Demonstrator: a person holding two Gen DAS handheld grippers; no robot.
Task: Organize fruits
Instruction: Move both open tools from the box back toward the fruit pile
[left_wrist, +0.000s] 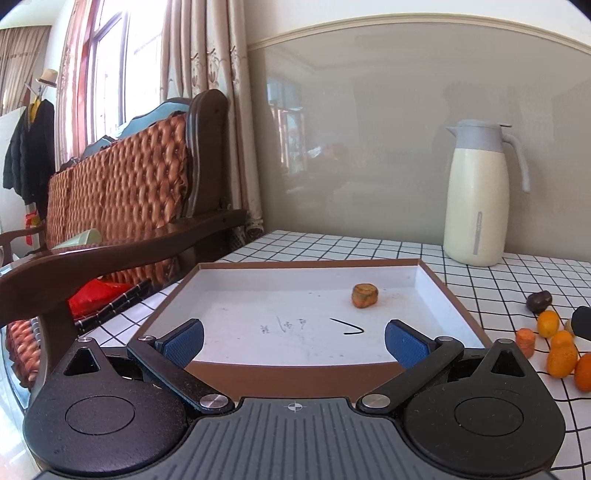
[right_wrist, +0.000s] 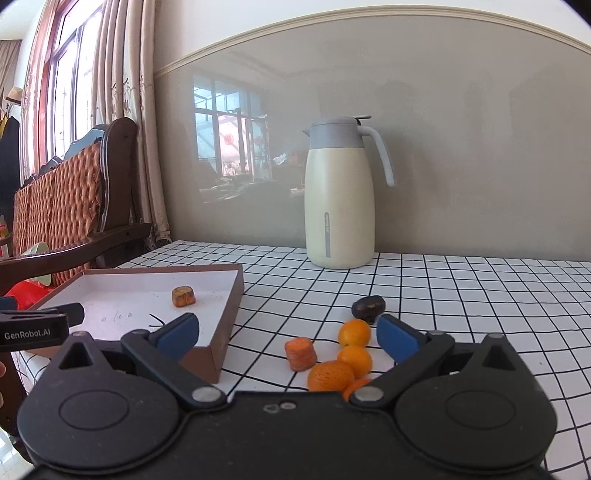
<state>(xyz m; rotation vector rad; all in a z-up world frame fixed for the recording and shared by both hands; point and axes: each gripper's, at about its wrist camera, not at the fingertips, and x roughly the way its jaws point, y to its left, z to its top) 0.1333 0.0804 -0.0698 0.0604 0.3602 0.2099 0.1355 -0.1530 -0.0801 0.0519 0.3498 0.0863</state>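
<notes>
- Checked bench (right_wrist: 443, 295) under everything.
- Cream jug (right_wrist: 340, 206) upright at the back, lid on.
- Brown box (left_wrist: 448, 295) with white inside, holding just one orange chunk (left_wrist: 365, 295).
- Left hand-held gripper (left_wrist: 293, 341) wide, holding nothing, over the box.
- Right hand-held gripper (right_wrist: 288, 338) wide, holding nothing, over the fruits.
- Little oranges (right_wrist: 354, 332), carrot piece (right_wrist: 300, 353) and dark fruit (right_wrist: 368, 307) on the bench beside the box.

We see a table (right_wrist: 443, 295) under a checked cloth. On it sit a box (right_wrist: 225, 332) at nine o'clock, a jug (right_wrist: 340, 206) at twelve, and, nearest us at six, oranges (right_wrist: 354, 332), a carrot piece (right_wrist: 301, 353) and a dark fruit (right_wrist: 368, 307).
</notes>
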